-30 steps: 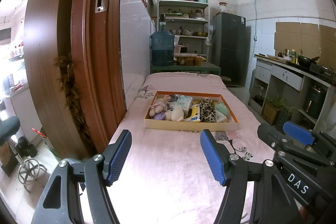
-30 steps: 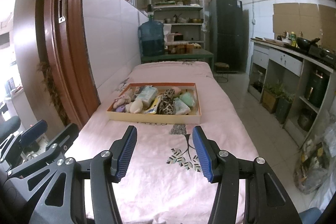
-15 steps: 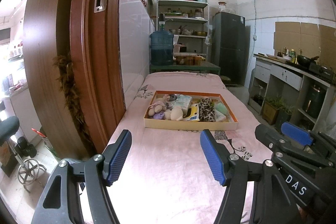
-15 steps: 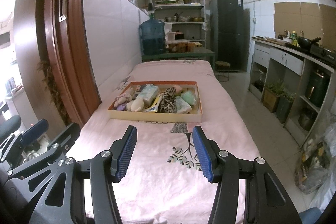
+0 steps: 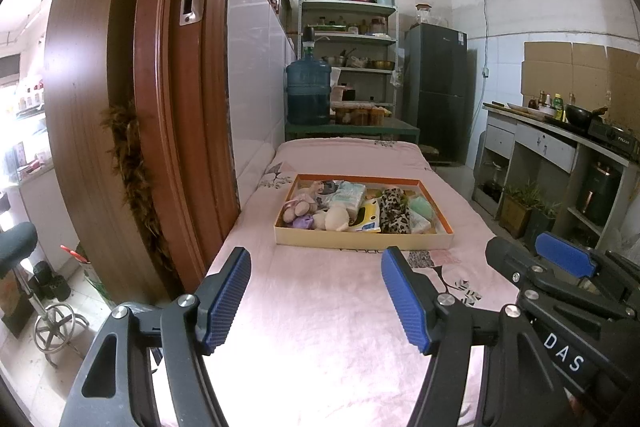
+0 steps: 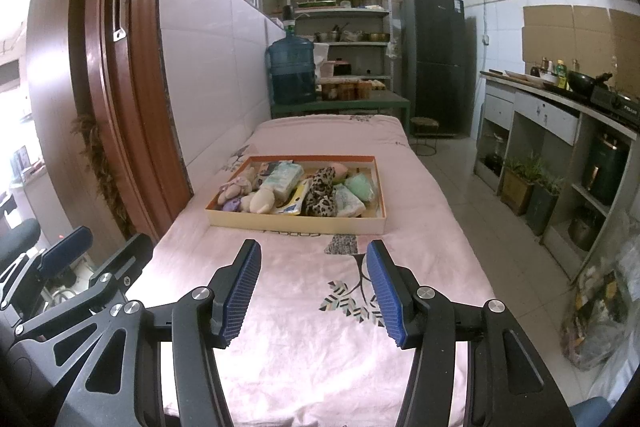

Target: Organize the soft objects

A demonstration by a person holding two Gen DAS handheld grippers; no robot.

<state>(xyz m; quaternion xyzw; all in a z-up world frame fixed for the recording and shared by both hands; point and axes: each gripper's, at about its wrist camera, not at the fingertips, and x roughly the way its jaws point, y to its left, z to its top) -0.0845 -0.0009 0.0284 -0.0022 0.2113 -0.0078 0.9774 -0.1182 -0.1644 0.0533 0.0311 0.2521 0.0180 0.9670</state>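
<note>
The soft objects (image 5: 352, 205) lie heaped together in a shallow orange-rimmed tray (image 5: 362, 241) that rests on the pink bed cover (image 5: 320, 307), about midway along the bed. From left to right in the tray there are small plush toys (image 6: 240, 193), a pale tissue pack (image 6: 286, 177), a yellow packet (image 5: 366, 217), a leopard-print cloth (image 6: 322, 193) and a mint-green pouch (image 6: 360, 183), all touching or overlapping one another.

Over the last second the tray has come slightly nearer in both wrist views, and nothing inside it has shifted. Both tongs have eased forward along the bed, keeping side by side. I read that as an approach towards the tray, not a grasp under way.

The left tongs (image 5: 316, 297) hang above the near part of the cover with the jaws spread wide and nothing between them. The right tongs (image 6: 314, 293) are likewise spread wide and hold nothing, over the printed leaf motif (image 6: 348, 301). Both are still well short of the tray.

Whether the heap is waiting to be sorted or has already been gathered here cannot be settled from this scene. The things are in one container, though in no clear order.
</note>
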